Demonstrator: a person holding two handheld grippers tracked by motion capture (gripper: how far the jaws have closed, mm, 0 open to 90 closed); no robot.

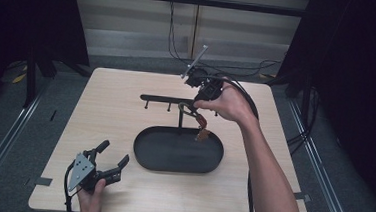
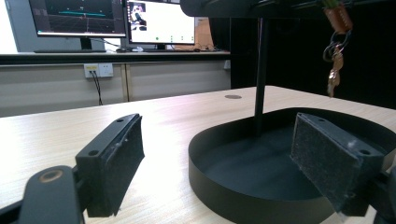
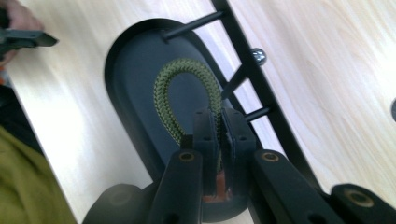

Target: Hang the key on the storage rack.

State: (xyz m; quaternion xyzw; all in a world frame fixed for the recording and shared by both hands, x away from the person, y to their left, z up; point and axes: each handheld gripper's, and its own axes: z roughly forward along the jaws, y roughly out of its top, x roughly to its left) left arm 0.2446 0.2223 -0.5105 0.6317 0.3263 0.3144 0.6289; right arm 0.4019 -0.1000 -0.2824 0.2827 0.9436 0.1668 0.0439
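right gripper (image 3: 219,135) is clamped on a braided olive-green cord loop (image 3: 180,88), the woven strands running between its flat black pads, held up by the matte black hook rail (image 1: 169,99) above the oval black tray (image 1: 178,149); in the high view a tan leather tab with keys (image 1: 202,132) dangles under it, and the hand hides where the cord meets the rail. left gripper (image 1: 107,163) sits idle near the front-left of the pale wood-grain table (image 1: 110,110), jaws spread wide with nothing between them, its rough foam-like pads (image 2: 126,154) framing the tray's thin wall. in its view the keys (image 2: 334,65) hang by the slim post, rail cropped at the top.
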